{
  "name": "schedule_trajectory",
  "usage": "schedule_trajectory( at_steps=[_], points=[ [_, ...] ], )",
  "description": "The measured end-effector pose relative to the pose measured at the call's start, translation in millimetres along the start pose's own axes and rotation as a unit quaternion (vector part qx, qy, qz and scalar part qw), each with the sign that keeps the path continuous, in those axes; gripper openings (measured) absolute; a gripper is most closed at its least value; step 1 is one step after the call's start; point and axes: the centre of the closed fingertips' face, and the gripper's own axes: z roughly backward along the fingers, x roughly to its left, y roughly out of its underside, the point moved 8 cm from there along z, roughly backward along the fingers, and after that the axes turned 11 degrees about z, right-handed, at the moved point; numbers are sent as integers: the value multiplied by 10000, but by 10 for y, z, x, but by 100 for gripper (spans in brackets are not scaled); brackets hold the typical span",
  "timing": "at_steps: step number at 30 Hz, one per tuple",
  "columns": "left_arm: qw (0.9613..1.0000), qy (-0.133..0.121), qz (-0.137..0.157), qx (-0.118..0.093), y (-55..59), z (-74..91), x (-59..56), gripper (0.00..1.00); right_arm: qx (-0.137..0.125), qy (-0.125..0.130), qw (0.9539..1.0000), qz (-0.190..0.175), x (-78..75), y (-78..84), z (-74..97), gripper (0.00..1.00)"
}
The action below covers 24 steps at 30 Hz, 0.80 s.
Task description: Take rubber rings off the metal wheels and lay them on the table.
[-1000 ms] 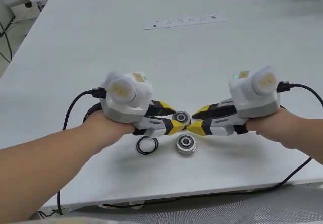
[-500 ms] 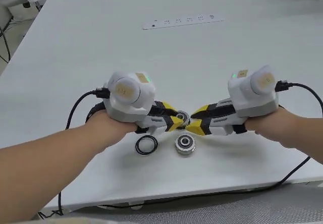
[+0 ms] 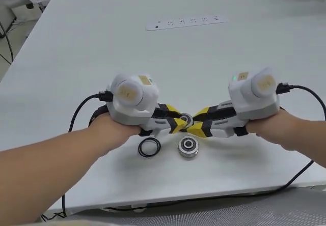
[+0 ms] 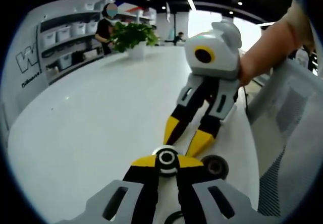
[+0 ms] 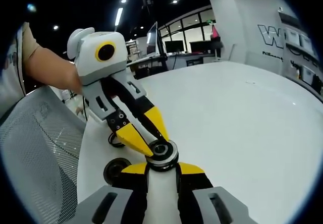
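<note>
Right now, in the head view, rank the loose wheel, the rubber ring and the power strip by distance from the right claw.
1. Loose wheel, on the table right beside the right claw.
2. Rubber ring, left of that wheel.
3. Power strip, far across the table.

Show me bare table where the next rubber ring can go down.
Bare table spreads beyond the left gripper and right gripper up to the power strip, also right of the loose wheel. Crowded near you: both grip the held wheel just behind the black ring and loose wheel.
</note>
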Motion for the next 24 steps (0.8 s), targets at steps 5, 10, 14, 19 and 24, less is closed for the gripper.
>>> schedule_trajectory(
  at_steps=[5, 10, 14, 19, 24],
  points=[
    [10000, -21, 11, 26, -6, -3, -2, 13, 7, 9, 10000, 6, 9, 20, 32, 13],
    [10000, -62, 46, -14, 0, -2, -14, 13, 3, 25, 10000, -82, 16, 55, 65, 8],
    [10000, -74, 63, -14, -1, 1, -23, 13, 37, 45, 9999, -118, 32, 59, 78, 5],
    [9999, -92, 44, 1, -1, 1, -22, 13, 43, 51, 9995, -297, 26, 83, 104, 0],
    [9999, -122, 55, 35, -10, -2, -35, 13, -170, 52, 9955, -929, 1, 99, 107, 0]
  ],
)
